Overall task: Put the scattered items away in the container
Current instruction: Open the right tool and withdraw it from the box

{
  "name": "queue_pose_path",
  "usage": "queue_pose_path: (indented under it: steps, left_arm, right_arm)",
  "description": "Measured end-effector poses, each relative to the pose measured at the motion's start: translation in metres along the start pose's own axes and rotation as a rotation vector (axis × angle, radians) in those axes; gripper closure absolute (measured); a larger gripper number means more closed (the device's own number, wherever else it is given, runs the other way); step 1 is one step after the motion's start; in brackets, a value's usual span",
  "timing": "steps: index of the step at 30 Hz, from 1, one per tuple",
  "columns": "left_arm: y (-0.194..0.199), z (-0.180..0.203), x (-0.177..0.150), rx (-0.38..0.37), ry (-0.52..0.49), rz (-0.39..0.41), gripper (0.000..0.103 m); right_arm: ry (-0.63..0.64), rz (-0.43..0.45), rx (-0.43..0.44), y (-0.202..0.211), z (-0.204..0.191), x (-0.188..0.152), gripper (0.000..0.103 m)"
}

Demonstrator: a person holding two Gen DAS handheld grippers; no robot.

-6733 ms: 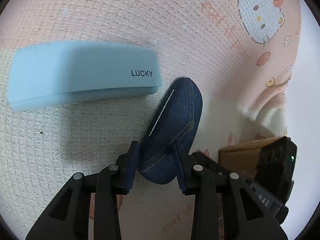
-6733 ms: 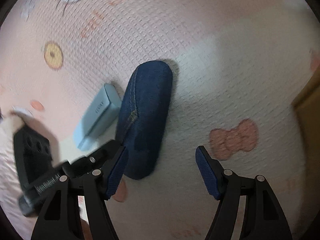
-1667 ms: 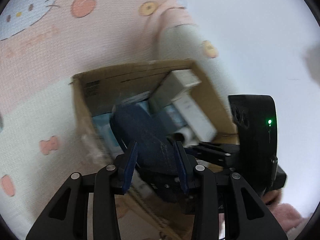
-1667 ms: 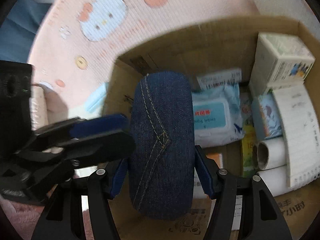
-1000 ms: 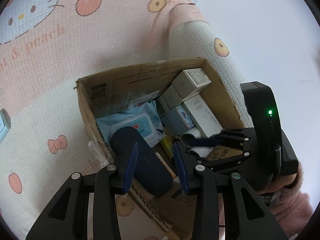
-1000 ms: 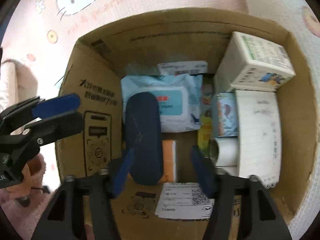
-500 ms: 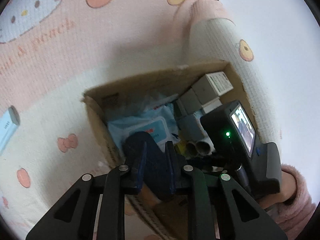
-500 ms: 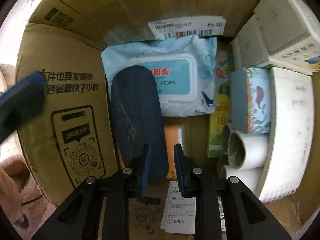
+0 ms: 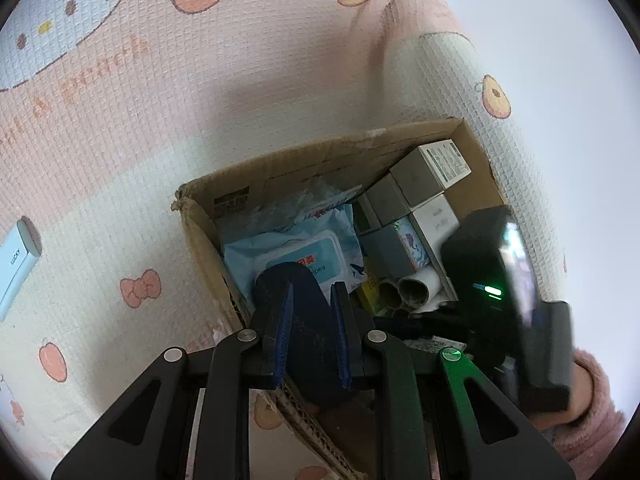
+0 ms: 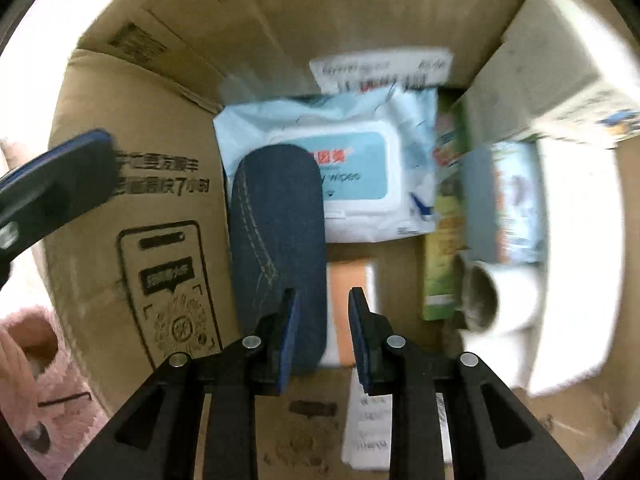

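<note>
Inside the cardboard box (image 10: 132,184), the denim case (image 10: 276,240) lies against the left wall, partly over a pack of wipes (image 10: 360,168). Both grippers have just been closing: the right gripper (image 10: 322,312) hangs above the case with narrow jaws holding nothing; the left gripper (image 9: 312,308) is likewise narrowed and empty. A light-blue case (image 9: 16,256) remains on the mat (image 9: 200,100).

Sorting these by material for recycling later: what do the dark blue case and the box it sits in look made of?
The dark blue case looks covered in denim fabric: woven, matte texture with pale jeans-style stitching; whatever shell lies underneath cannot be seen. The box looks like plain brown corrugated cardboard, matte, with black printing and a frayed edge showing fluting in the left wrist view.
</note>
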State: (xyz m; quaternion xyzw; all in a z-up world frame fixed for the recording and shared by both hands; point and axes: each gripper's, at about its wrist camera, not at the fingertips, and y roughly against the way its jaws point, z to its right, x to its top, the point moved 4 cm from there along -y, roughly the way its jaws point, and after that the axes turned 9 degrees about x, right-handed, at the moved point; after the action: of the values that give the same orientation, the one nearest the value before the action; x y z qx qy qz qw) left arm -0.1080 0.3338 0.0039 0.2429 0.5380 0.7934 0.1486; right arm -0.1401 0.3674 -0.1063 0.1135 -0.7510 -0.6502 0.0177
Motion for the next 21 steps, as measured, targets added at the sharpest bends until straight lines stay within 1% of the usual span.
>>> queue_pose_path:
  steps: [2,3,5,7,10,12,15,17,21]
  left_arm:
    - [0.004,0.0,-0.001,-0.015,0.006,0.004,0.079]
    - [0.008,0.001,-0.003,-0.033,0.01,0.007,0.075]
    - [0.014,0.002,-0.007,-0.052,0.01,0.016,0.068]
    - [0.022,0.003,-0.011,-0.056,0.006,0.036,0.066]
    - [0.034,0.003,-0.018,-0.05,-0.004,0.061,0.06]
    - [0.041,0.001,-0.023,-0.053,-0.01,0.079,0.056]
    - [0.053,-0.007,-0.031,-0.042,-0.015,0.107,0.054]
    - [0.061,-0.016,-0.036,-0.039,-0.01,0.123,0.053]
    - [0.07,-0.04,-0.044,-0.039,0.026,0.144,0.052]
  right_arm:
    - [0.014,0.036,-0.012,0.014,-0.005,-0.009,0.078]
    - [0.019,0.053,-0.018,0.02,-0.007,-0.013,0.076]
    - [0.037,0.098,-0.044,0.035,-0.012,-0.024,0.063]
    - [0.052,0.143,-0.076,0.049,-0.018,-0.036,0.058]
    - [0.077,0.194,-0.104,0.067,-0.029,-0.047,0.056]
    - [0.087,0.213,-0.102,0.075,-0.034,-0.046,0.056]
    - [0.107,0.255,-0.116,0.086,-0.052,-0.055,0.052]
    - [0.134,0.282,-0.138,0.081,-0.058,-0.053,0.047]
    - [0.204,0.317,-0.184,0.082,-0.085,-0.054,0.046]
